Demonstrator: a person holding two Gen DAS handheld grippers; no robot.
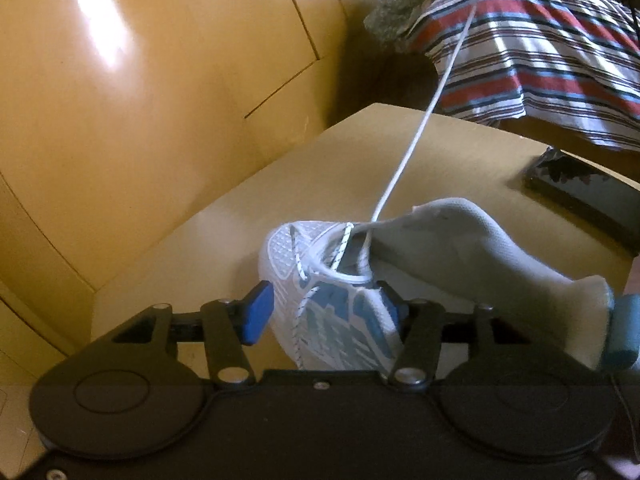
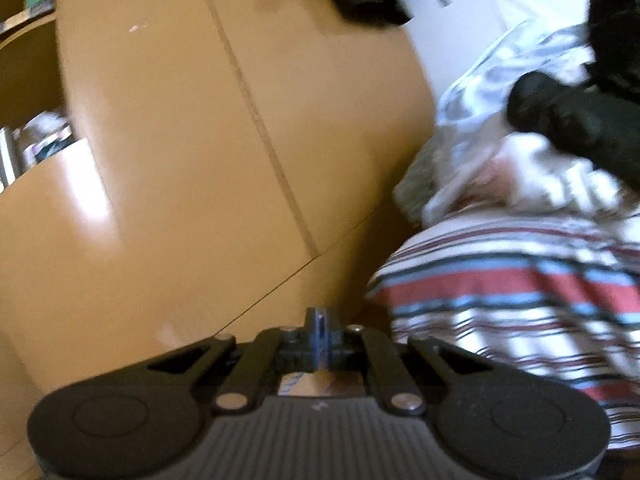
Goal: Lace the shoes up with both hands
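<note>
One shoe (image 1: 320,292) near table (image 1: 460,148) edge

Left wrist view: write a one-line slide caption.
Left gripper with open fingers straddling a white-and-blue shoe on the table, its white lace drawn taut up and away.

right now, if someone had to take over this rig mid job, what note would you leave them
Left gripper: open, fingers either side of the white and blue shoe on the table; the left pad stands clear of it.
Right gripper: shut, raised away from the shoe; view blurred, lace not visible in it.
Lace: one white strand runs taut from the shoe's opening up out of frame.
A grey sock is stuffed in the shoe.
Done: some eyelets threaded.
Left: finish lacing.
</note>
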